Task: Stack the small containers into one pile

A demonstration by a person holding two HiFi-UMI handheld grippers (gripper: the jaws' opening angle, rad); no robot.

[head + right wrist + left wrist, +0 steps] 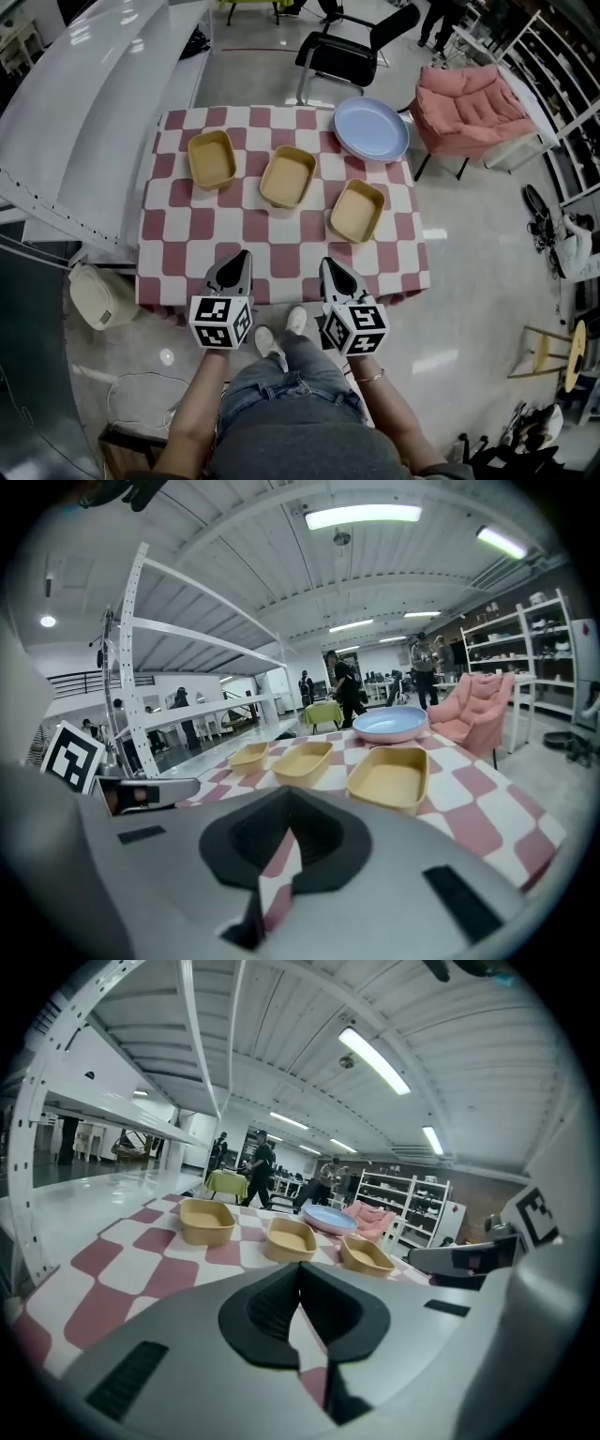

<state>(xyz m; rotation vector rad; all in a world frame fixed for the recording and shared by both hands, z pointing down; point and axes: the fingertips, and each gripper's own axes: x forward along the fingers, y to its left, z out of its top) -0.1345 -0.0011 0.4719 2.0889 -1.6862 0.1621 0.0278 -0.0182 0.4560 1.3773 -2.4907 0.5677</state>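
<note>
Okay, head view: three small containers sit apart in a slanted row on the checkered tabletop (202,234) — left container (212,158), middle container (287,175), right container (357,210). None is nested, so stacking hasn't begun. A blue plate (371,128) lies at the far right corner, just beyond the right container; probably not part of the pile. The left claw (239,258) and right claw (333,265) hover side by side over the near edge, well short of the containers. It looks like a ready pose, each claw facing its own side of the row.

Left gripper view: the left claw's jaws are pressed together with nothing between them, only checkered cloth showing below. All three containers stand open side up ahead, which should suit dropping one into the next. The right claw pokes in at the right.

Right gripper view: jaws pressed together too, empty. The right container (389,778) is nearest — likely this claw's first pick. The jaws would have to spread to take a rim.
</note>
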